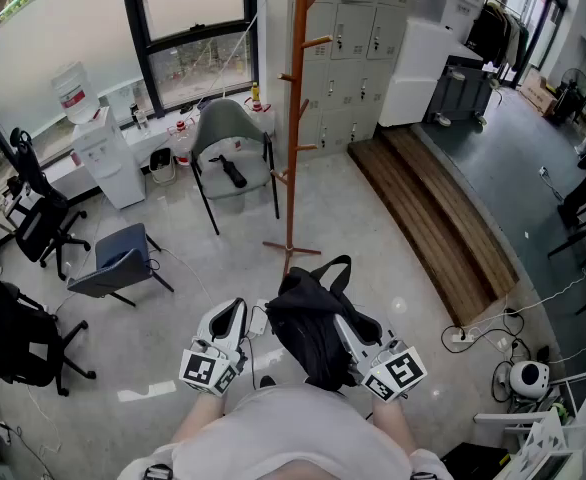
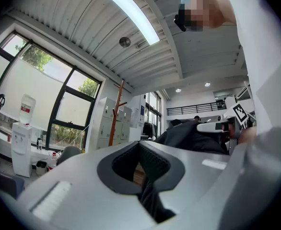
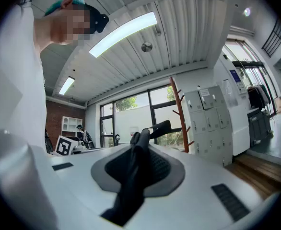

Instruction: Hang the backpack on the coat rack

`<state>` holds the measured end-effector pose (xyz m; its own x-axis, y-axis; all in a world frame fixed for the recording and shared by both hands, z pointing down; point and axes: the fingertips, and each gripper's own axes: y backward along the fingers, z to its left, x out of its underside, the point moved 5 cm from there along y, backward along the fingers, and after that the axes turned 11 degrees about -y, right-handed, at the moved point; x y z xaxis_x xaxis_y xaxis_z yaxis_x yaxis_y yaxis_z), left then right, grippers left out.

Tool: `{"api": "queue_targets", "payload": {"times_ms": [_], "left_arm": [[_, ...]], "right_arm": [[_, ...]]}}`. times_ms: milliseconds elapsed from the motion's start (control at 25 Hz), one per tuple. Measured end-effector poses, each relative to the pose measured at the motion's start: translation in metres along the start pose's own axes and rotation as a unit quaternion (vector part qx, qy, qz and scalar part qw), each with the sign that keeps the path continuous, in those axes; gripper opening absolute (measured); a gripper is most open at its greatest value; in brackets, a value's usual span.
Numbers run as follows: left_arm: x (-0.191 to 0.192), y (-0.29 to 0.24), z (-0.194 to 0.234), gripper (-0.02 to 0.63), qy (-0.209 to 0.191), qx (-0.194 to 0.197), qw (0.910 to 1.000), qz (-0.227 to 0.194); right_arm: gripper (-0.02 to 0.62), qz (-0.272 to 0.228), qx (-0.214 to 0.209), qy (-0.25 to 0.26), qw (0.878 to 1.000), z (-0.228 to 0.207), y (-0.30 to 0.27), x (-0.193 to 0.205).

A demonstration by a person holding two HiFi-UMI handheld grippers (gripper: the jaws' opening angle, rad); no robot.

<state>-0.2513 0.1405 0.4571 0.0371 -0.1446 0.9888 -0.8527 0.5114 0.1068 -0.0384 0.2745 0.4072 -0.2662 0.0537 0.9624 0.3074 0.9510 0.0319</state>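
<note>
1. Item: backpack [image 1: 308,333], black and soft. It hung in the air just in front of the person, between the two tools and clear of the floor [image 1: 173,268].
2. Left hand-held gripper [image 1: 237,310]: jaws drawn together on a dark strap [image 2: 150,195] of the backpack, which trailed back toward its camera. A sliver of background showed between the pads [image 2: 155,164], so firmness of grip was hard to judge.
3. Right hand-held gripper [image 1: 345,326]: jaws nipped narrow on a black strap [image 3: 131,176], which ran up through them and ended in a loop beyond the tips.
4. Coat rack [image 1: 293,118]: a wooden pole with upward-slanting pegs, standing on the floor ahead of the person and well apart from the backpack. No peg seen carried anything.
5. Step in hand, as judged: the carry. The backpack was lifted and held, and hanging had not yet begun.
6. Next move, as judged: close on the rack, raise the bag, and present an open loop over a free peg [image 1: 316,41] before letting go. The top handle [image 1: 328,268] stood up and looked the likeliest loop.
7. Not determinable: which strap each tool held. The right tool's tips lay under the bag in the head view, and the top of the rack was cut off by that view's upper edge.
8. Other contents: grey chair [image 1: 231,143], water dispenser [image 1: 108,153], lockers [image 1: 358,18].
</note>
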Motion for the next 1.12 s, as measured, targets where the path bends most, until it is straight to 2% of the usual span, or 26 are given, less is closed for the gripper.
{"api": "queue_targets", "payload": {"times_ms": [360,920,1120], "left_arm": [[0.003,-0.002,-0.007,0.009,0.002,0.003,1.0000,0.003],[0.003,-0.013,-0.021,0.009,-0.001,-0.014,0.9999,0.009],[-0.004,-0.028,-0.043,0.009,-0.042,-0.017,0.9987,0.024]], "right_arm": [[0.063,0.001,-0.008,0.008,1.000,-0.002,0.002,-0.001],[0.063,0.010,-0.030,0.022,0.999,-0.013,0.004,-0.002],[0.063,0.012,-0.052,0.009,0.999,-0.026,0.009,-0.001]]}}
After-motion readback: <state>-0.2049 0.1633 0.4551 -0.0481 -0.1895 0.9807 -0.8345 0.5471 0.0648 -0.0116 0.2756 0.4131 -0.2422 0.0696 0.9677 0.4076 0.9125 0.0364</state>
